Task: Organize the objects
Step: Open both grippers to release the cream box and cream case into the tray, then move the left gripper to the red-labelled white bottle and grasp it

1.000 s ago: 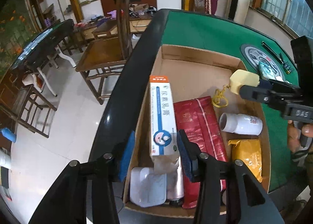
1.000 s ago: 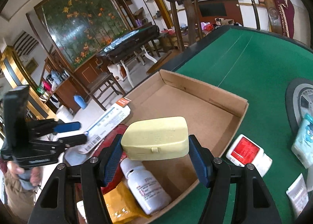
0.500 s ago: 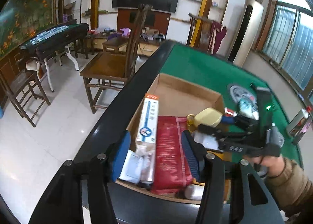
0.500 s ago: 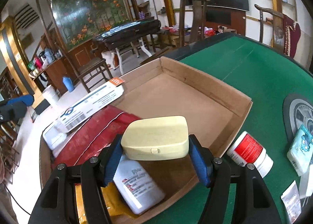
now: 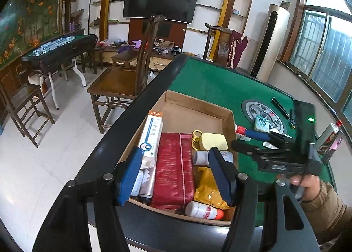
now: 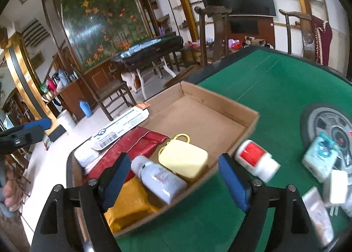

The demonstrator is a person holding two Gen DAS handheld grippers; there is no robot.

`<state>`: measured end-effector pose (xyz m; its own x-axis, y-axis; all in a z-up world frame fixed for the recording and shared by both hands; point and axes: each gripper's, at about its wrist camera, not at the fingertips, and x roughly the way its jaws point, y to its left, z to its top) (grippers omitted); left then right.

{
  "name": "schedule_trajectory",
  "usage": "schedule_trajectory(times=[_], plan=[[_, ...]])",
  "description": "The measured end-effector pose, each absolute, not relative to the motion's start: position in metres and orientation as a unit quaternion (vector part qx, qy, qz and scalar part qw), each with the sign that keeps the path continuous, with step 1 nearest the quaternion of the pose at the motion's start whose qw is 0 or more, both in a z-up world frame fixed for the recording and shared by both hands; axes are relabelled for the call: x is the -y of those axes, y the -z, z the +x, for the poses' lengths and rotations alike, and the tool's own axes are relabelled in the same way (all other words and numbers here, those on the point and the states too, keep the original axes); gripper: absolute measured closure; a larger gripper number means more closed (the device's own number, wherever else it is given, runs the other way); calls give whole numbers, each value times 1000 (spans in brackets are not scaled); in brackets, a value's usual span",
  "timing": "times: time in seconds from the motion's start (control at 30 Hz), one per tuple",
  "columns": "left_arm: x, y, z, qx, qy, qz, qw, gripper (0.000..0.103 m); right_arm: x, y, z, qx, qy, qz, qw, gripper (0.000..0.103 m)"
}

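A cardboard box (image 5: 198, 102) sits at the green table's left edge. In it lie a white and blue carton (image 5: 151, 135), a red packet (image 5: 173, 170), a white bottle (image 6: 160, 179), a yellow pouch (image 5: 209, 192) and a pale yellow case (image 6: 183, 159) with a yellow ring. My right gripper (image 6: 173, 159) hovers just short of the case. Its jaws are opening and the case lies free of the pads. My left gripper (image 5: 176, 155) hangs above the box's near end, its jaws opening with nothing between them.
Beside the box's right wall on the felt lies a red-capped bottle (image 6: 255, 161). Further right are a tissue pack (image 6: 321, 157), a white plug (image 6: 336, 186) and the table's round centre hub (image 6: 325, 124). A wooden chair (image 5: 123, 80) stands off the table's left edge.
The right gripper let go of the yellow case, which now lies in the box, and its jaws spread wide. The left gripper rose and drew back from the carton, jaws wider.
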<state>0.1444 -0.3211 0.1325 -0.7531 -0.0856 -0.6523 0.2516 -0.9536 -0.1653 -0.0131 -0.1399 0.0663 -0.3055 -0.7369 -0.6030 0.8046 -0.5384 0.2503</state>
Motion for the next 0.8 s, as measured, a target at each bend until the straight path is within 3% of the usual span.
schedule_trajectory(times=[0.27,0.47,0.8], plan=[[297,-134,129,-127,931,336,70,33,44,-92,1,-26,844,299,444,0],[257,-125,100,-124,929,349,29,27,-37,-99,-10,20,886,266,379,0],[148,-93,23,-115,896,419,-89,22,-137,-89,-56,144,887,322,299,0]])
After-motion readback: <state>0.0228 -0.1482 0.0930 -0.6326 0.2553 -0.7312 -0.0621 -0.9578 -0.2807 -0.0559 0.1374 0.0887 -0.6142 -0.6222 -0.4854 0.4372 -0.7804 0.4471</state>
